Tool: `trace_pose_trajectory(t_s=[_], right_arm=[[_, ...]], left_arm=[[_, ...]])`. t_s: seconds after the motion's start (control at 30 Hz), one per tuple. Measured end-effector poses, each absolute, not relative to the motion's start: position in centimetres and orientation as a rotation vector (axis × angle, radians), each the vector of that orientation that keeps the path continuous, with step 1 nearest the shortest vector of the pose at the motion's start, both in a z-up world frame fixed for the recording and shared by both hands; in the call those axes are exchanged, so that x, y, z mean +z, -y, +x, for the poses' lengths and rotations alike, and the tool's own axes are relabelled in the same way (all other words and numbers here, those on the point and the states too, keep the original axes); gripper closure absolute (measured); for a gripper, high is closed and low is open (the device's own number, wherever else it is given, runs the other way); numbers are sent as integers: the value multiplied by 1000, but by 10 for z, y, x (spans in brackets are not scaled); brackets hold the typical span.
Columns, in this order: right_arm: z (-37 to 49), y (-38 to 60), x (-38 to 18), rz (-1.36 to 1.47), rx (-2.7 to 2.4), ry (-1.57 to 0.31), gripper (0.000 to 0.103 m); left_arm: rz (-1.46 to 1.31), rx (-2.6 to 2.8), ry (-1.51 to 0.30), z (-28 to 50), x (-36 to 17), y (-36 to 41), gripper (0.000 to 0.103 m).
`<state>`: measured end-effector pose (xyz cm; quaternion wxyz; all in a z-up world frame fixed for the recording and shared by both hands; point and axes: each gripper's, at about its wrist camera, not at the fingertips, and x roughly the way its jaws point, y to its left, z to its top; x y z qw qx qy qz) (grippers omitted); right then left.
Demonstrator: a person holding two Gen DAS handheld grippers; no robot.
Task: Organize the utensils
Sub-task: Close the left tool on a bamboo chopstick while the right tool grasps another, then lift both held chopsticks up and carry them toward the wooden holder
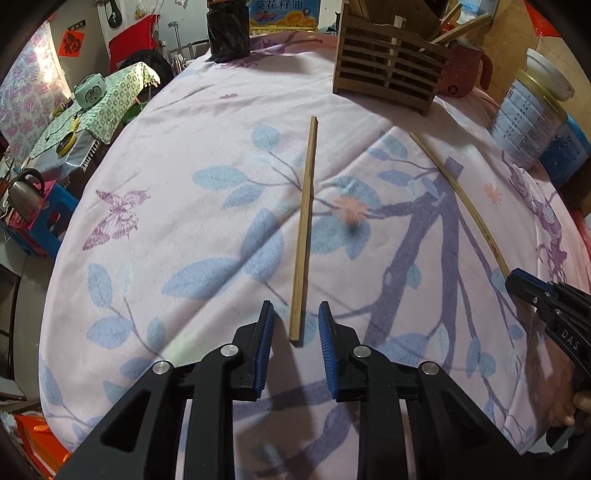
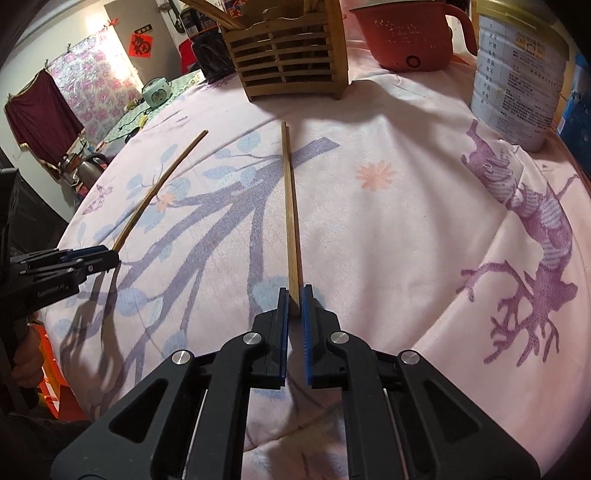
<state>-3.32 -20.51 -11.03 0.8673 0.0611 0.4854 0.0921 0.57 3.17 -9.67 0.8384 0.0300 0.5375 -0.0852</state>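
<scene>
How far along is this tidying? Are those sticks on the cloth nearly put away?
Done: a few chopsticks already stand in the wooden holder. In hand: the right gripper is shut on the near end of one chopstick, which lies on the cloth. The left gripper straddles the other chopstick without pinching it. Left: both must go into the holder.

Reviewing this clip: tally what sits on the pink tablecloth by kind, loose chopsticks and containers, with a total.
Loose chopsticks: 2, one between the left gripper's fingers, one in the right gripper.
Wooden slatted holder: 1
Red pot: 1
Tall labelled can: 1
Dark jar: 1
Total: 6
</scene>
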Motion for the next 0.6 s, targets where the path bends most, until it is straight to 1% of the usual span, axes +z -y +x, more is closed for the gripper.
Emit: trace_pose_trajectory(t_s=[0.13,0.2,0.23,0.27,0.5,0.6], right_arm=[[-37,202,-111,96,191,-992,94],[-38,201,-110,84,189,-989,94],[-37,201,-111,80,189,-988,94],[-37,201,-110,77,190,-988,94],[-37,201,-110,76,187,-987,95],[-37,203,-107,73,177,-992,96]], left_arm=[[92,-167,-1116,6,-97,-28,80],[85,-168,-1116,7,-97,-29,89],[80,-173,-1120,7,-97,-29,96],[69,-180,-1127,8,-97,-30,97],[69,-188,-1137,5,-96,-26,98],[78,-187,-1128,4,-88,-25,98]])
